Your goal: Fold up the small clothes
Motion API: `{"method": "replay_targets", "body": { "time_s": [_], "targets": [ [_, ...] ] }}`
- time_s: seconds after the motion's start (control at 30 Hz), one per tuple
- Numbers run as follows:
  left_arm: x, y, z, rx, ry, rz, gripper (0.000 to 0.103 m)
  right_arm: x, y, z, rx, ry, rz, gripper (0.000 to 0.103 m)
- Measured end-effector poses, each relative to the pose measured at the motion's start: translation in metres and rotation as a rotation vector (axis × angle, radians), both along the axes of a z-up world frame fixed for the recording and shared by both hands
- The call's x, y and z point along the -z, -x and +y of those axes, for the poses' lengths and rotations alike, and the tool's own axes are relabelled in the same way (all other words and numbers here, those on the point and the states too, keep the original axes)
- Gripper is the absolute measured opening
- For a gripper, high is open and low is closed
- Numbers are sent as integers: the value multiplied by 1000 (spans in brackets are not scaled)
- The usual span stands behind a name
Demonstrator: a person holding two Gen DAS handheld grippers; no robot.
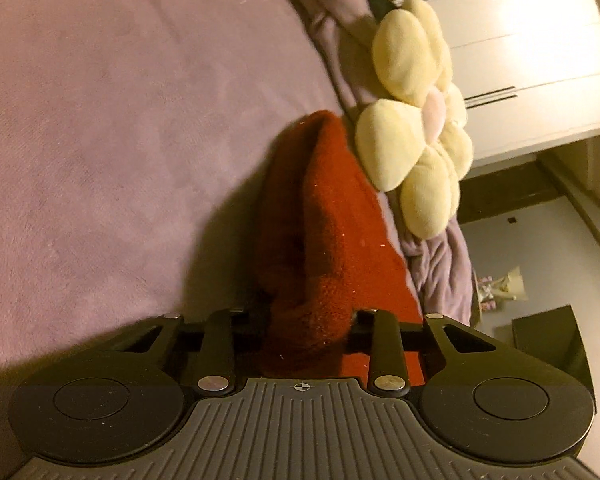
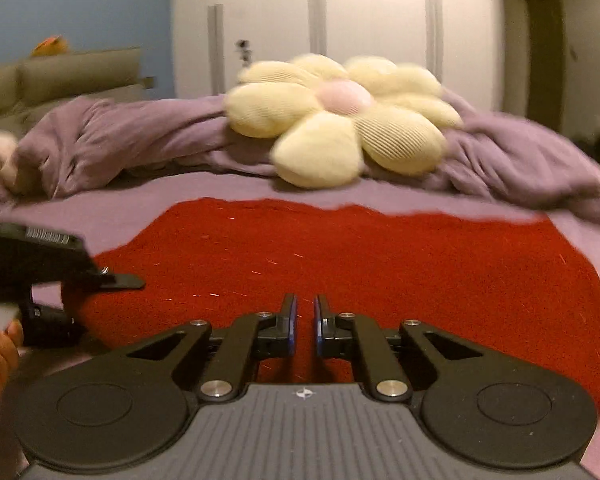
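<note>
Left wrist view: left gripper [image 1: 308, 316] pinching a bunched edge of the red fleece garment [image 1: 332, 216] on the lilac bed cover [image 1: 100, 120].
Fabric fills the gap between the left jaws; pads hidden, so contact is probably a firm clamp. Right gripper [image 2: 305, 320] has its jaws nearly pressed together, nothing between them; the garment lies flat ahead of and under them. Flower cushion [image 2: 340, 120] sits beyond the jaws, past the garment's far edge.

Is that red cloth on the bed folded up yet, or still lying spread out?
Mostly spread: the red cloth lies flat across the purple bed, with one bunched end caught in the left gripper.
</note>
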State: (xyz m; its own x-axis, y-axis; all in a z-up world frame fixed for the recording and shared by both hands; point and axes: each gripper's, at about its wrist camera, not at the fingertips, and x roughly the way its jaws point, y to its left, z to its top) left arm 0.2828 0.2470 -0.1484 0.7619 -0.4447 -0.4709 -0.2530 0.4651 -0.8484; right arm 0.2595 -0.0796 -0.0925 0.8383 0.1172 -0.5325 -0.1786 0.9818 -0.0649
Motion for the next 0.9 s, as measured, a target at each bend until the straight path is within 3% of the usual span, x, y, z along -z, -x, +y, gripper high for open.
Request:
{"method": "replay_targets", "body": {
  "time_s": [0.13, 0.23, 0.3, 0.37, 0.43, 0.53, 0.63, 0.77, 0.9],
  "targets": [
    [-22, -4, -5, 35, -33, -58, 31, 22, -15, 11, -39, 56, 104, 7],
    [-33, -7, -9, 43, -49, -84, 31, 1, -9, 2, -9, -49, 66, 7],
    [-35, -7, -11, 45, -52, -87, 31, 4, -4, -4, 14, -68, 20, 8],
    [-36, -8, -15, 60, -63, -75, 31, 30, -20, -3, -64, -34, 223, 5],
    [-43, -6, -20, 62, -104, -87, 31, 23, -18, -9, -89, -33, 200, 2],
    [-64, -7, -31, 82, -144, -130, 30, 3, -10, -35, -45, -186, 170, 1],
    [-93, -12, -58, 135, -233, -198, 30, -9, 6, -65, 36, -236, 109, 6],
    [-128, -22, -118, 271, -303, -299, 29, -18, 35, -117, 161, -312, 62, 7],
    [-134, -36, -190, 413, -365, -333, 30, -22, 52, -170, 281, -365, 28, 7]
  ]
}}
